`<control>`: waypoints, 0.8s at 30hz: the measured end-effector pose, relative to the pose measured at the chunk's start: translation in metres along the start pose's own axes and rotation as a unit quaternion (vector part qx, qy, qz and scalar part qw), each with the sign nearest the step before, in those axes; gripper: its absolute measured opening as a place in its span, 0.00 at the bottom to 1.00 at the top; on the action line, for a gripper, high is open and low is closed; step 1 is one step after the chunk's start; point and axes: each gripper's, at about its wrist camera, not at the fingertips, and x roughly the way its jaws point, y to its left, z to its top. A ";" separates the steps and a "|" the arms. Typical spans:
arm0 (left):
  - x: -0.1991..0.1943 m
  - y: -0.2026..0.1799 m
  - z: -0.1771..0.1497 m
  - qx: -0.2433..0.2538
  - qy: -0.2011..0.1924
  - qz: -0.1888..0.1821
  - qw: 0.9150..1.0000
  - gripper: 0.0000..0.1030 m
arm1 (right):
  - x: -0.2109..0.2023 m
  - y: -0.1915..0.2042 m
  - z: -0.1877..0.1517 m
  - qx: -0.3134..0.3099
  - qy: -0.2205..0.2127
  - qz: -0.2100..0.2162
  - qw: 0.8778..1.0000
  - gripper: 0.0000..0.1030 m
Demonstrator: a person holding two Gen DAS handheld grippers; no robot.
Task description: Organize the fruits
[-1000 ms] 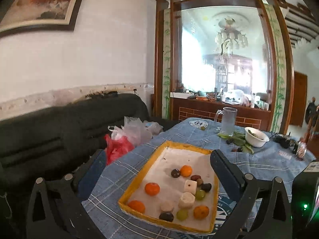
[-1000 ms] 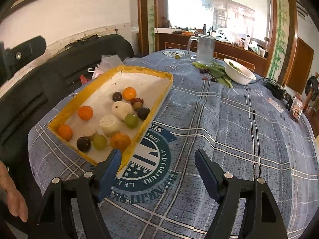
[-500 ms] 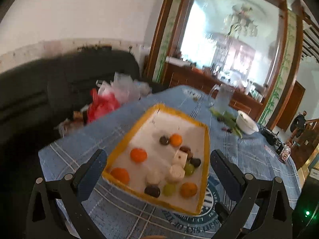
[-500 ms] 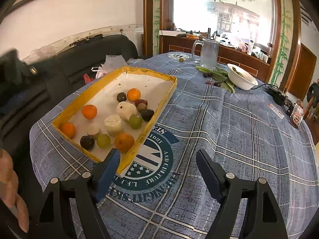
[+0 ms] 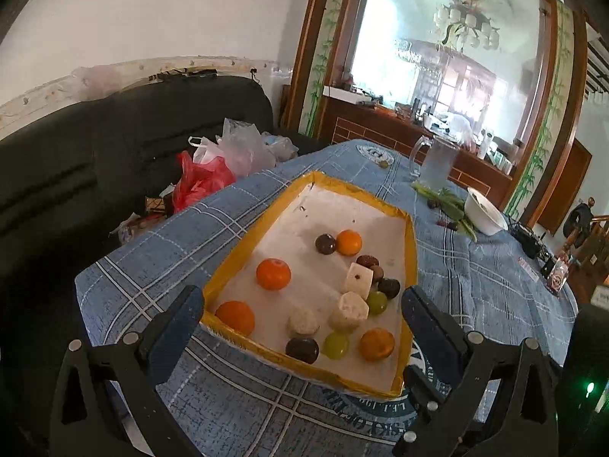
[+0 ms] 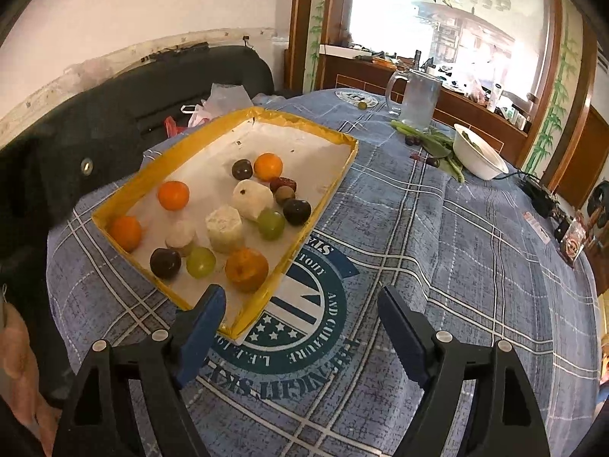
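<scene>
A yellow-rimmed shallow tray (image 5: 243, 243) (image 6: 338, 175) lies on the blue checked tablecloth and holds several fruits: oranges (image 5: 273, 274) (image 6: 173, 195), dark plums (image 5: 302, 349) (image 6: 165, 262), green grapes (image 5: 335, 344) (image 6: 200, 262) and white peeled chunks (image 5: 348, 310) (image 6: 225, 228). My left gripper (image 5: 302, 306) hangs open above the tray's near end, its fingers straddling the tray's width. My right gripper (image 6: 300, 304) hovers above the tray's near right corner; its jaws are opening with nothing between them.
A glass pitcher (image 6: 418, 101), green leaves and a white bowl (image 6: 477, 156) stand at the table's far side. Plastic bags (image 5: 213, 167) lie on the black sofa to the left. A person's hand (image 6: 19, 358) shows at the left edge. Small items sit at the table's right edge.
The left gripper tipped downward and came closer over the tray, which now fills more of its view. The right gripper shifted slightly toward the tray and its fingers spread a little wider.
</scene>
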 end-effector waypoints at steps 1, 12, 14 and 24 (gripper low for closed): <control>0.001 0.000 -0.001 0.001 0.004 0.001 1.000 1.00 | 0.001 0.000 0.001 0.001 0.001 0.001 1.000 0.83; 0.013 -0.004 -0.006 0.010 0.032 -0.008 0.999 1.00 | 0.009 0.004 0.004 -0.005 0.010 0.003 1.000 0.83; 0.014 -0.005 -0.006 0.010 0.035 -0.010 0.999 1.00 | 0.010 0.005 0.006 -0.007 0.011 0.002 1.000 0.83; 0.022 -0.004 -0.007 0.006 0.046 -0.015 0.999 1.00 | 0.017 0.007 0.012 -0.010 0.020 0.002 1.000 0.83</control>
